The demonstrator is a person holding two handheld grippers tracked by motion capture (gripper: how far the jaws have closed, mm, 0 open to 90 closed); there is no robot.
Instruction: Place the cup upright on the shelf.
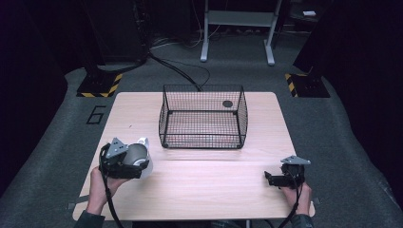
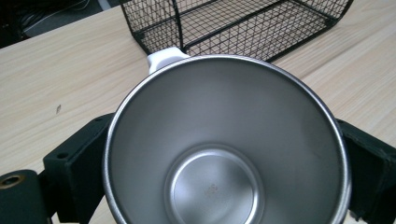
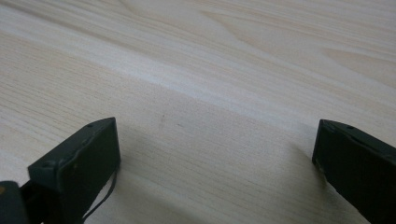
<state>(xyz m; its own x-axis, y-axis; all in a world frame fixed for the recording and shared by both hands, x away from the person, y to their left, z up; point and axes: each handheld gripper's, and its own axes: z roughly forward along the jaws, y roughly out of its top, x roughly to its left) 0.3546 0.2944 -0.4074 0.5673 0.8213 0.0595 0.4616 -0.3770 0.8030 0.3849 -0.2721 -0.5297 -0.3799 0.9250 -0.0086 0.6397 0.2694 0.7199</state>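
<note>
A steel cup (image 1: 138, 156) with a white outside and a white handle (image 2: 164, 58) is tipped on its side at the table's left. My left gripper (image 1: 141, 164) is shut on it, one black finger (image 2: 77, 161) on each side of the rim. The left gripper view looks straight into the bare shiny inside of the cup (image 2: 224, 154). A black wire basket (image 1: 164, 121) stands at the middle back, just beyond the cup's handle. My right gripper (image 1: 269, 179) rests low over the table at the front right, open, with bare wood between its fingers (image 3: 86, 154).
The light wooden table (image 1: 214, 190) carries the basket (image 2: 243, 28), which looks bare inside apart from a dark round spot (image 1: 227, 103) at its far right corner. Dark carpet, a grey desk frame (image 1: 237, 28) and yellow-black striped bases (image 1: 100, 85) lie beyond.
</note>
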